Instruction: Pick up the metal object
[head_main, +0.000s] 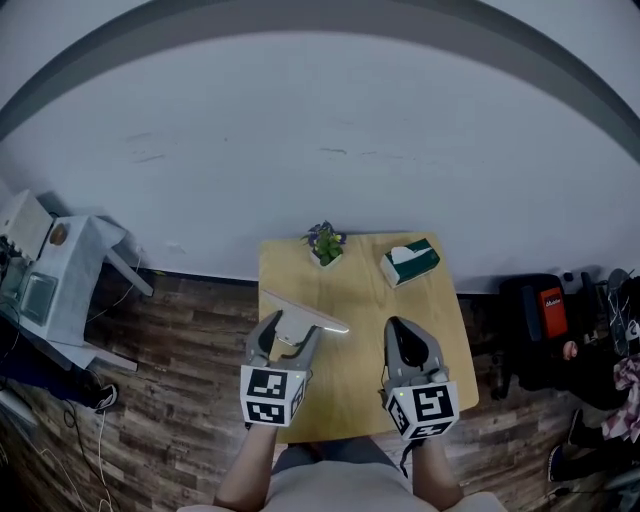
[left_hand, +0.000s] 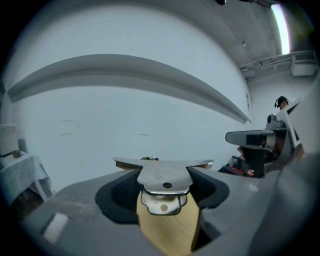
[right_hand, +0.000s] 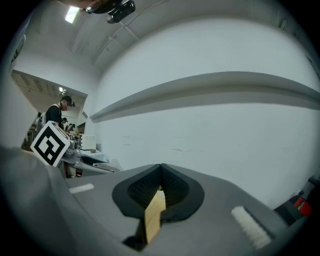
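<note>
Head view: the near end of the flat, T-shaped, silver metal object (head_main: 305, 313) is disappearing between the left claw's (head_main: 290, 337) grey fingers; only its long crossbar is showing clearly, lying over the left half of the light wooden desk (head_main: 365, 300). Whether it is clear of the desktop or brushing it is hard to tell.

Left gripper view: the black ribbed pads (left_hand: 122, 192) are pressing on both sides of the object's (left_hand: 164, 176) stem, so the claw is gripping it while standing fairly wide. The plate is looking smooth and shiny, with a small round hole. A second holed tab is sitting under it, part or reflection unclear. The bar is hiding most of the plant.

The right claw (head_main: 394, 325) is hovering over the desk's right half with its tips pressed together and nothing between them. In its own view (right_hand: 161, 168) only a sliver of desk wood is peeking through the gap below the textured pads.

At the far edge, a small green plant in a white pot (head_main: 324, 244) and a green tissue box (head_main: 410, 262) are standing. The bottom edge is cutting off the forearms.
</note>
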